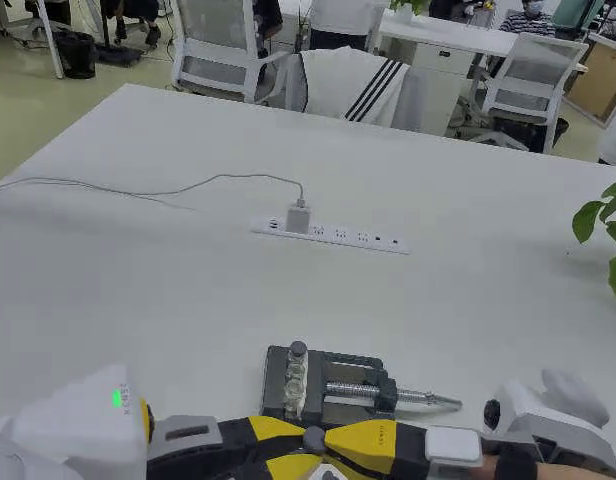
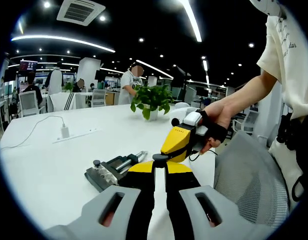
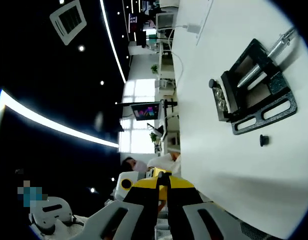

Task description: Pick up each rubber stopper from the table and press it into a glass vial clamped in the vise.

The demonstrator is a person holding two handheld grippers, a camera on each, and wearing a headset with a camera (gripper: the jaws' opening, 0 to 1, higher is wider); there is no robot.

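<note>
A black vise (image 1: 333,388) stands near the table's front edge and clamps a short row of glass vials (image 1: 295,378). The far vial carries a dark stopper (image 1: 298,349). The same vise (image 2: 114,170) (image 3: 256,82) lies ahead of both grippers. One small black rubber stopper (image 3: 264,140) lies loose on the white table beside the vise's base. My left gripper (image 1: 286,438) (image 2: 159,162) and right gripper (image 1: 343,441) (image 3: 162,179) meet tip to tip just in front of the vise. Both are shut and hold nothing. A gloved hand holds the right gripper (image 2: 180,138).
A white power strip (image 1: 333,236) with a charger and a grey cable (image 1: 138,190) lies mid-table. Plant leaves (image 1: 610,228) reach in at the right edge. Office chairs (image 1: 218,50) stand beyond the far edge, and a grey mesh chair (image 2: 249,180) is close by me.
</note>
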